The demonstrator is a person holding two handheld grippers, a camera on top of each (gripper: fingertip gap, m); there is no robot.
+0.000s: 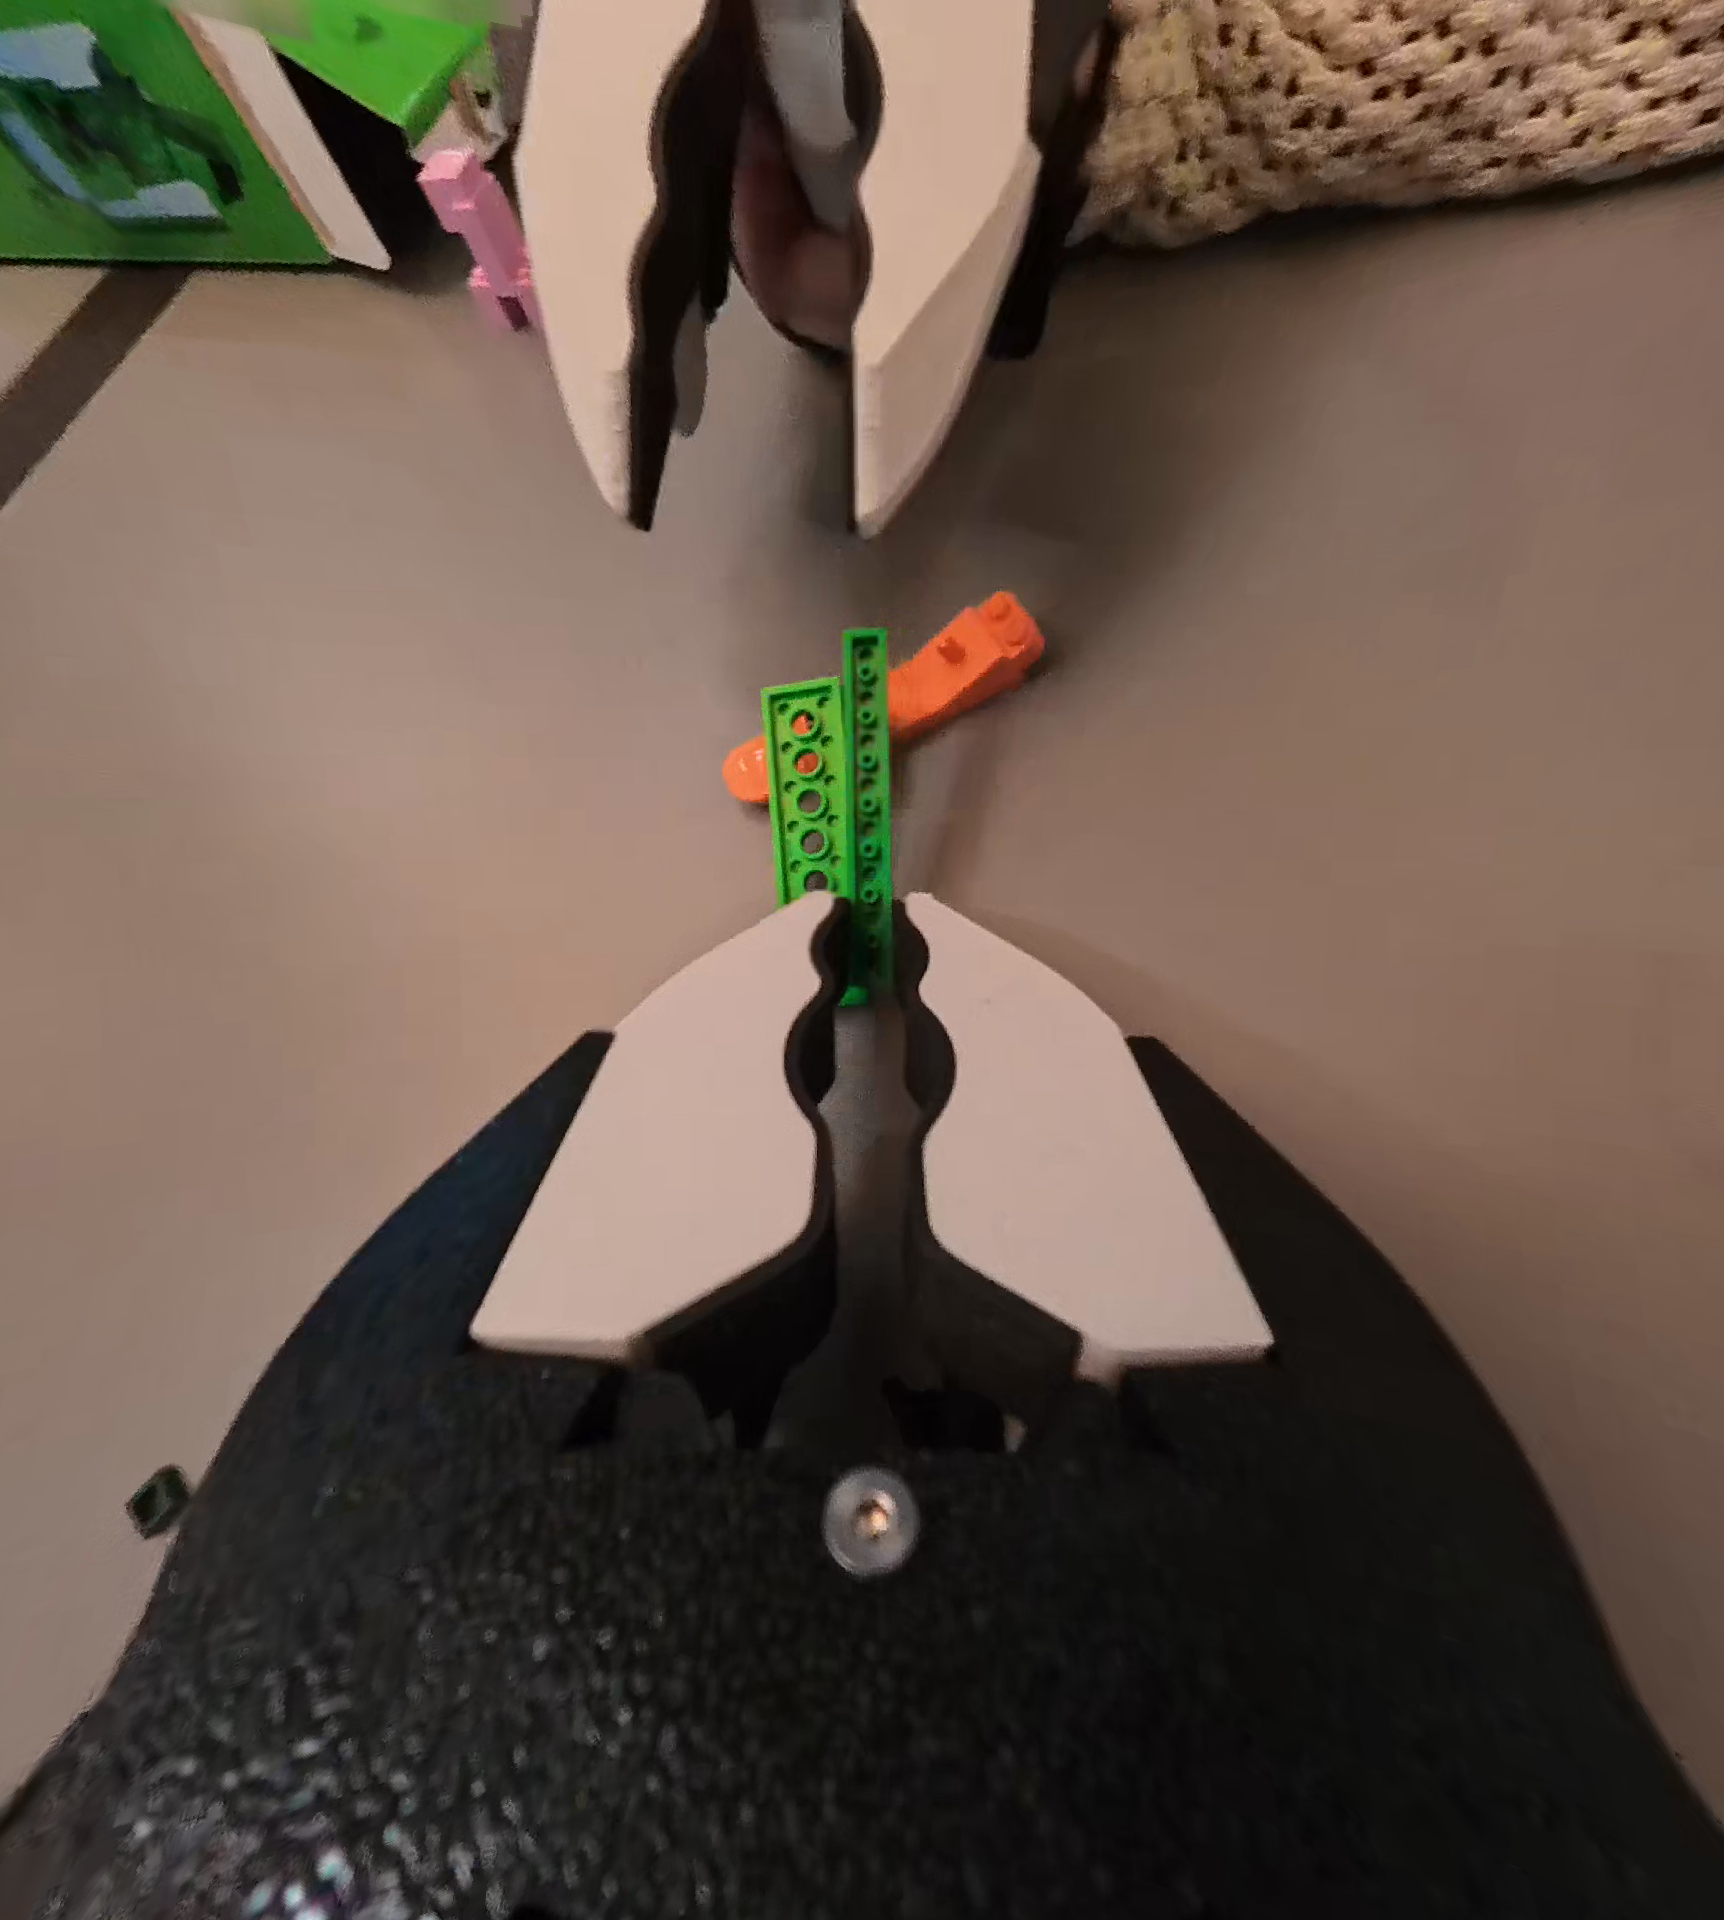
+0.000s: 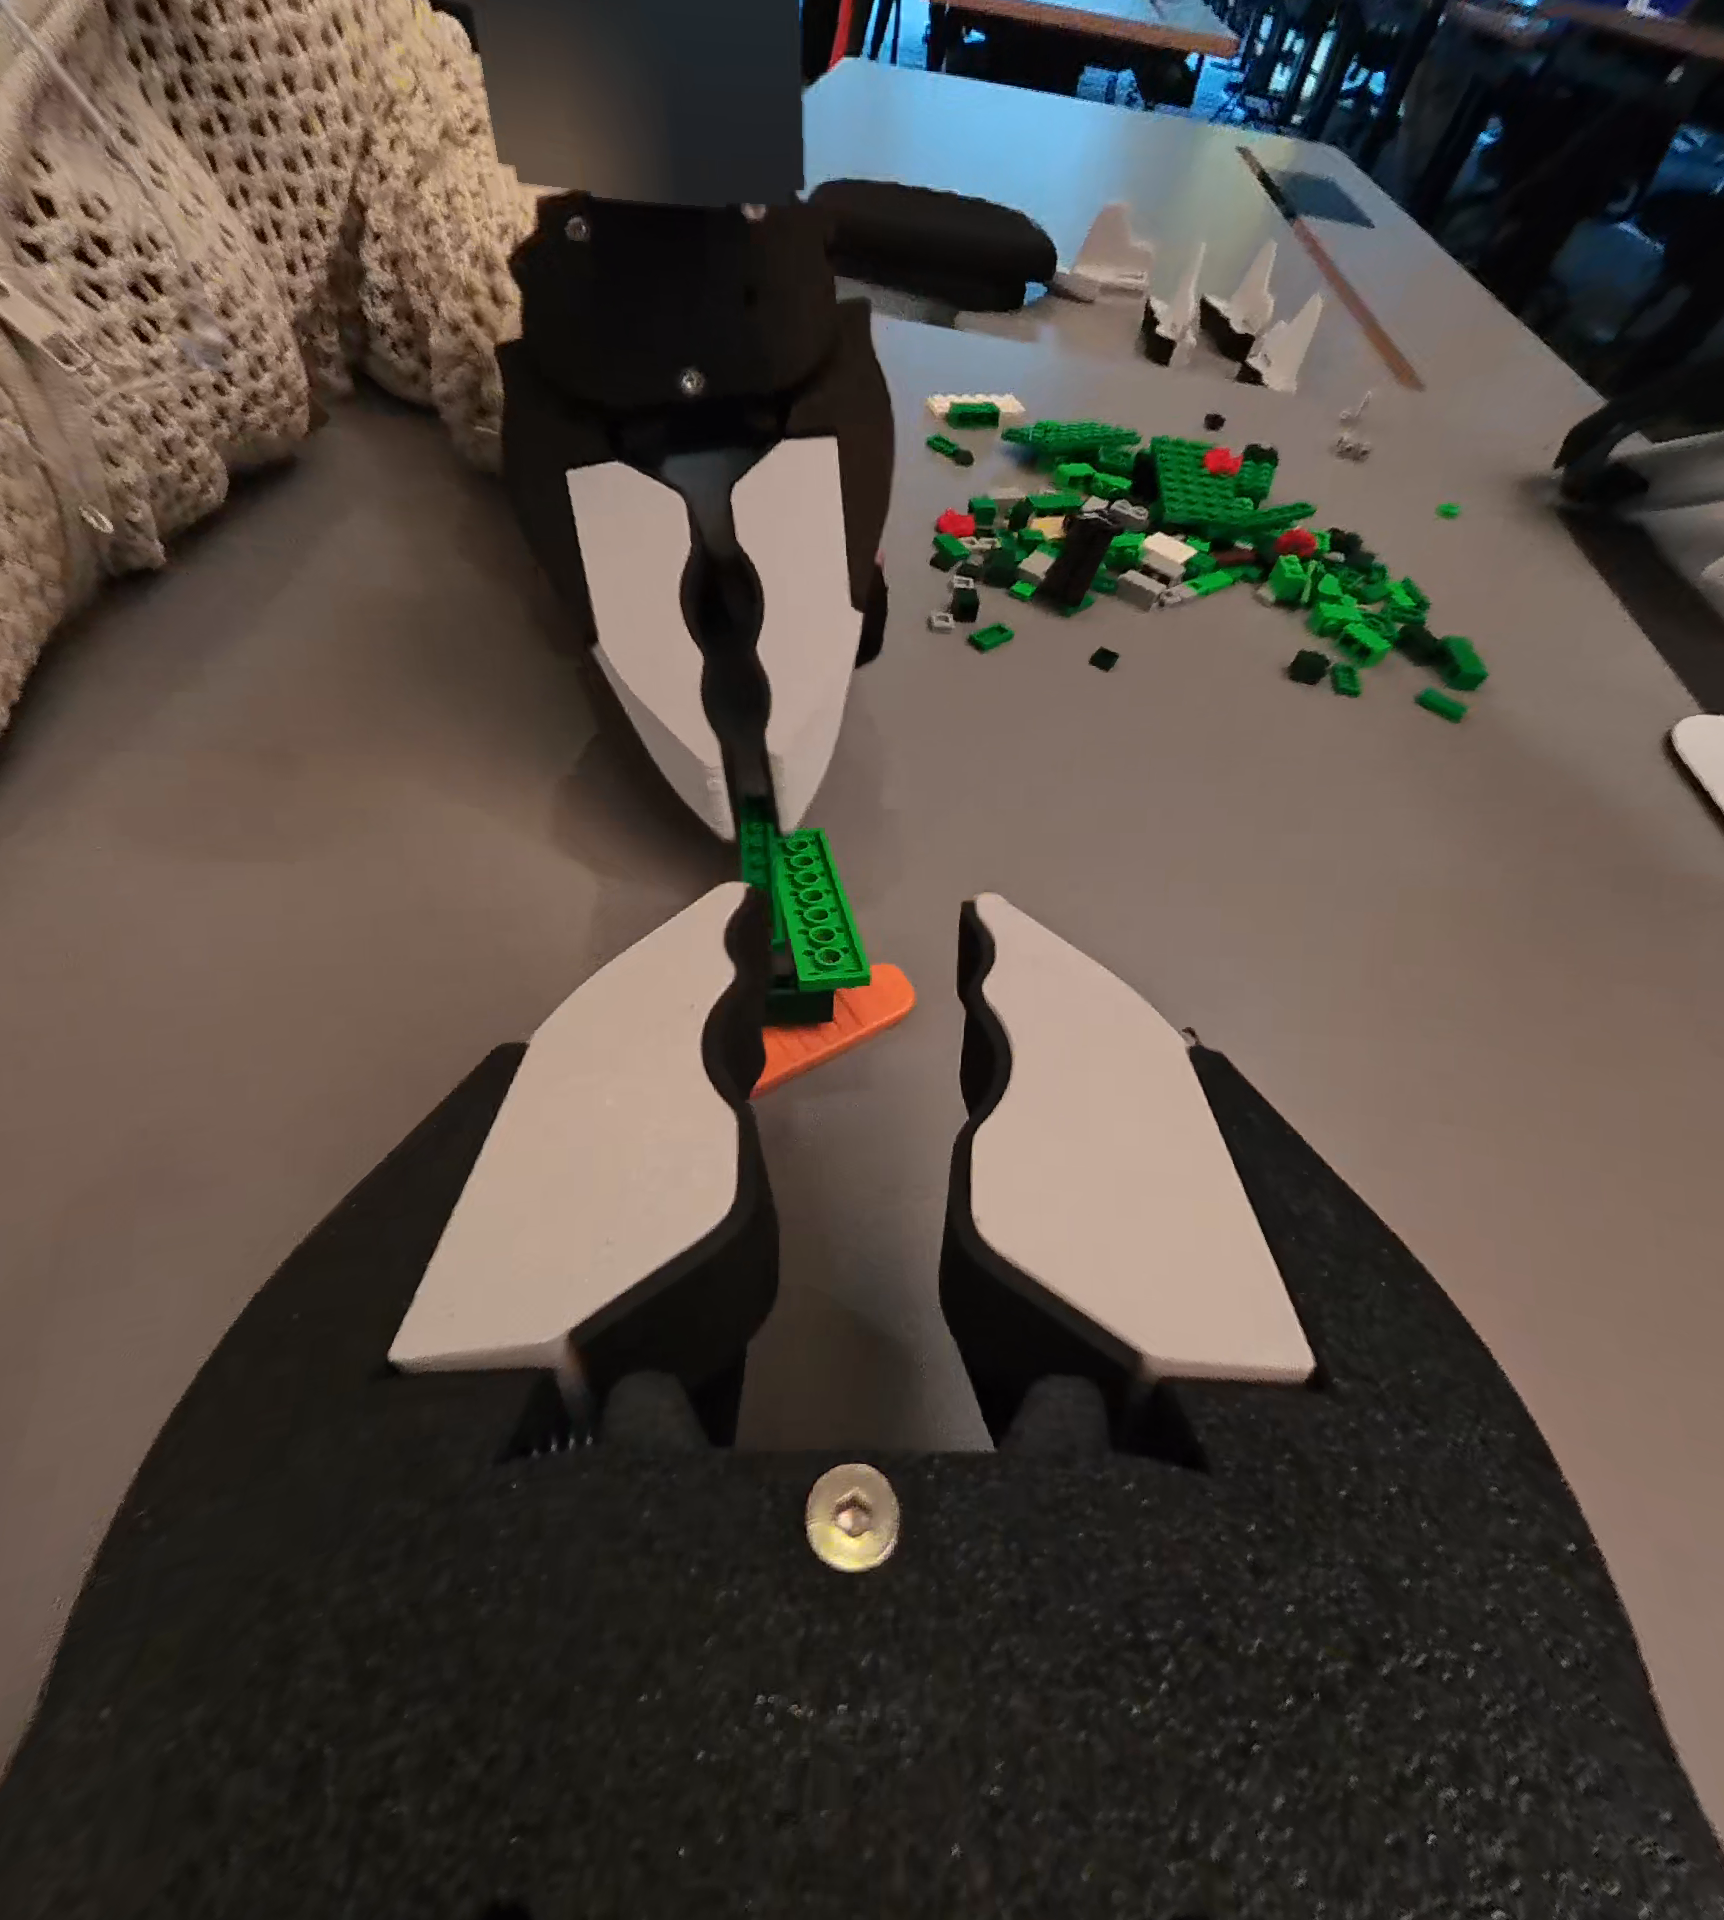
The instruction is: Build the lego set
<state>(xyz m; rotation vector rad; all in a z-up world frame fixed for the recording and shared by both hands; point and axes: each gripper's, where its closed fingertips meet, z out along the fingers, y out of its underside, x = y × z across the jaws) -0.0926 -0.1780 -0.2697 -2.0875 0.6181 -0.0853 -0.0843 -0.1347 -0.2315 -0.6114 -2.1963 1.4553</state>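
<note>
Just above the orange tool [image 1: 951,686], my left fingers [image 1: 868,914] pinched two joined green plates [image 1: 842,790]; my right fingers [image 2: 858,914] were spread, probably next to press them together.

On my table [image 2: 318,1039]: brick separator [image 2: 827,1029] under the held plates [image 2: 816,914]; loose brick pile [image 2: 1201,540] far right; knitted sleeve [image 2: 110,364] left.

Bright green studded plastic plates [image 1: 832,800], orange plastic wedge tool [image 1: 972,665] — plain grey table [image 1: 1357,831], cream open-knit crocheted sleeve [image 1: 1460,94].
</note>
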